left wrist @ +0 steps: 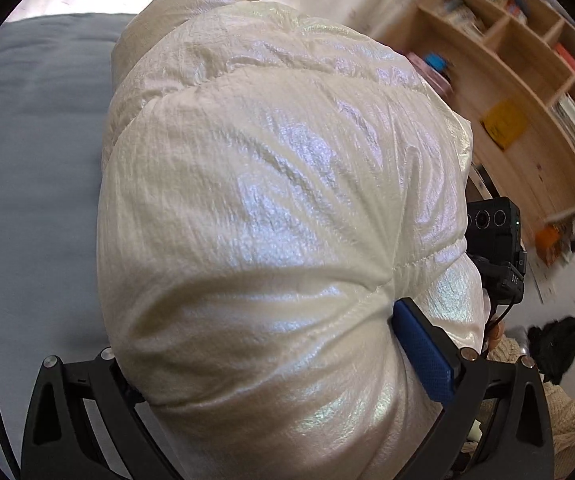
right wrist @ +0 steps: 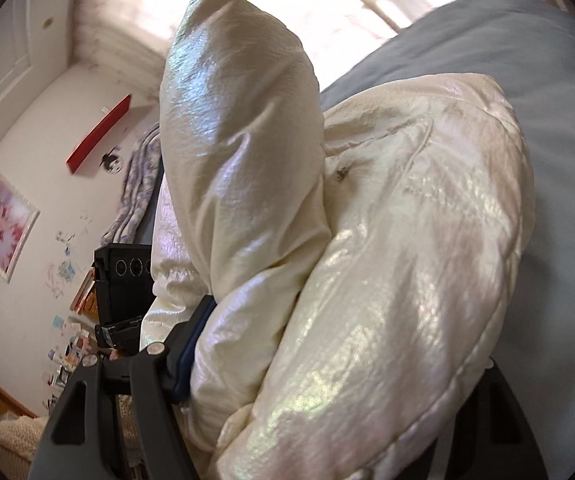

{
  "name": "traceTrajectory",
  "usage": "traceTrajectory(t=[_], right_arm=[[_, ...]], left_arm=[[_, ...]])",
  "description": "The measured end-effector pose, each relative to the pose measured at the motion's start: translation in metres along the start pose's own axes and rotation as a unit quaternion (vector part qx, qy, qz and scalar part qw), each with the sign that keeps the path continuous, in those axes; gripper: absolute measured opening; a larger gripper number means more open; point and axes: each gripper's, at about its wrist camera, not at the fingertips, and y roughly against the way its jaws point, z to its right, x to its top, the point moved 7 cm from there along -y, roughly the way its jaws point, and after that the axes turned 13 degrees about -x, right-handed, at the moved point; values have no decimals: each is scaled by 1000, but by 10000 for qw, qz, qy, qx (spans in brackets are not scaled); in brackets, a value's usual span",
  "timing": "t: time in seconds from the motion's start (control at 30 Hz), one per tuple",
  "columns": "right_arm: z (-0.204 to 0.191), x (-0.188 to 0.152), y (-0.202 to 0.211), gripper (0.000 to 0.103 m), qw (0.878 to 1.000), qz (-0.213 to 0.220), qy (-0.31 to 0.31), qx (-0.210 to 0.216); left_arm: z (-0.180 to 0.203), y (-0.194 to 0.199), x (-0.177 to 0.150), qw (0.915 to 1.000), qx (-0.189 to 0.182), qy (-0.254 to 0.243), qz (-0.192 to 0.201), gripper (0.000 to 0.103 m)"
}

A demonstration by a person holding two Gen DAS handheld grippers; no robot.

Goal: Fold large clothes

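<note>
Above blue bed (left wrist: 27,168): puffy cream jacket (left wrist: 279,208) bunched, lifted, my left jaws (left wrist: 271,364) and right jaws (right wrist: 327,364) each clamped on thick fold, likely carrying fold over

I am in a home bedroom. A bed with a blue-grey sheet (left wrist: 35,152) lies under bright curtained daylight. To the right stands a pale wooden bookshelf (left wrist: 527,92) with books in its compartments. On the white wall to the left hang a framed picture of red blossoms (right wrist: 1,228) and a red shelf (right wrist: 99,134), with small stickers and drawings (right wrist: 63,268) scattered below.
</note>
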Motion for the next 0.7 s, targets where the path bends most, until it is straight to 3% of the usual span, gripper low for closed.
traceTrajectory(t=[0.07,0.13,0.4,0.5,0.63,0.7], right_arm=[[-19,21,-36,70,9999,-94,54,106],[-38,45,-79,70,9996,-160,110,193],[-77,110,-241,70,9988,-294,11,397],[-81,121,-287,70,9988,-275,21,414],[-72,127,-333,70,9993,-220,116,275],[-60,117,-356,71,9993,-366,75,93]], left_arm=[[-28,26,17,9999,126,33,91,102],[-80,62,50,9994,267,100,175,102],[-224,130,117,9975,523,343,316,102],[-271,140,137,9972,520,358,394,102],[-321,119,129,9966,492,497,434,102],[-354,104,121,9952,435,815,338,103]])
